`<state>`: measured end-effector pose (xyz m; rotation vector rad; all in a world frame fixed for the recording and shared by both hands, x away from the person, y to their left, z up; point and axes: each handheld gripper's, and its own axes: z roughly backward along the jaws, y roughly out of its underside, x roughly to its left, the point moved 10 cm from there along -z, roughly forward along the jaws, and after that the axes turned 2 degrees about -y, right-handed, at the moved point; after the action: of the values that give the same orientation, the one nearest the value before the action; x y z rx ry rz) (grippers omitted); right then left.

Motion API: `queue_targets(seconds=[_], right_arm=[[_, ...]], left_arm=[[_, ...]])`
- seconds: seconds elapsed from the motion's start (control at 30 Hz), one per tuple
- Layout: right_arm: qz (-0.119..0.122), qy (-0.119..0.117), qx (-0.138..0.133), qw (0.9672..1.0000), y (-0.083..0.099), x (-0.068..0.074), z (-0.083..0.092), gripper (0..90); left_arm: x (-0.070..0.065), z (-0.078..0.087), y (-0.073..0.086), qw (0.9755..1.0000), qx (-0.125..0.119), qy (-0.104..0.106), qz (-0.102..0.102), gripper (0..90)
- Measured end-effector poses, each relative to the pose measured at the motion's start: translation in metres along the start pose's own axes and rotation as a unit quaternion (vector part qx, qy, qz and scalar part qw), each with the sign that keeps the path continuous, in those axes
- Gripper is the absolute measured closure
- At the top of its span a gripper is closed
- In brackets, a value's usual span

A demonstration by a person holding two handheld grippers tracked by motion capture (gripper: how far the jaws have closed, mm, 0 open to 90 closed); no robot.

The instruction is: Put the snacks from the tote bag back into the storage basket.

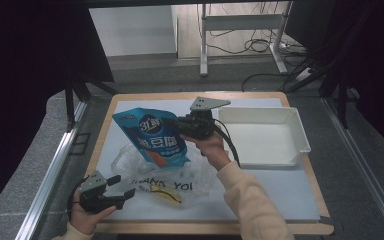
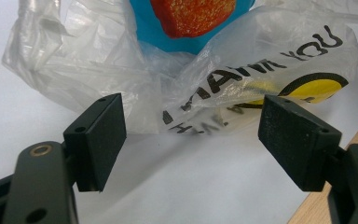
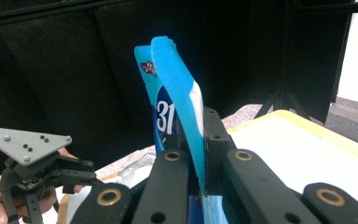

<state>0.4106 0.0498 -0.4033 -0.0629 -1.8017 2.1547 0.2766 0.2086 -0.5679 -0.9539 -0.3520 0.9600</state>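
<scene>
While the right gripper (image 1: 180,125) clamps the blue snack pouch (image 1: 152,137) by its edge, the pouch hangs lifted over the middle of the table, tilted, lower end just above the crumpled clear plastic bag (image 1: 165,175). In the right gripper view the jaws are pinched flat on the pouch (image 3: 177,93), its thin edge running up between them, so the grip looks firm enough to carry it. Likely reason for the high hold: pouch looks freshly pulled out of the bag and is kept clear of the plastic so it does not drag.

Left gripper (image 1: 121,187) sits near the front left corner of the table, jaws spread wide, nothing between them. In its own view the pads (image 2: 100,137) frame the near edge of the bag (image 2: 214,98) with the "THANK YOU" print and yellow smiley, apart from it, not touching. Probably parked there ready to pin or hold the bag down.

White tray (image 1: 262,135) stands on the right half of the table, toward the back edge, with nothing in it, beside the right hand. Judged as the drop spot for the pouch: the carry would go rightward over its near wall. Risk: the floppy pouch swings or catches the tray rim.
</scene>
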Motion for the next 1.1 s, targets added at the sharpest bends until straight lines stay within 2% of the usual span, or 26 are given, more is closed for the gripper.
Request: queue_targets(seconds=[0.7, 1.1], right_arm=[[0.016, 0.003, -0.036, 0.9992, -0.042, 0.016, 0.015, 88.8], [0.032, 0.012, -0.068, 0.9971, -0.077, 0.020, 0.042, 88.9]], left_arm=[[0.000, 0.000, 0.000, 1.0000, 0.000, 0.001, 0.000, 23.3], [-0.001, -0.001, 0.000, 1.0000, 0.000, 0.001, 0.002, 23.3]])
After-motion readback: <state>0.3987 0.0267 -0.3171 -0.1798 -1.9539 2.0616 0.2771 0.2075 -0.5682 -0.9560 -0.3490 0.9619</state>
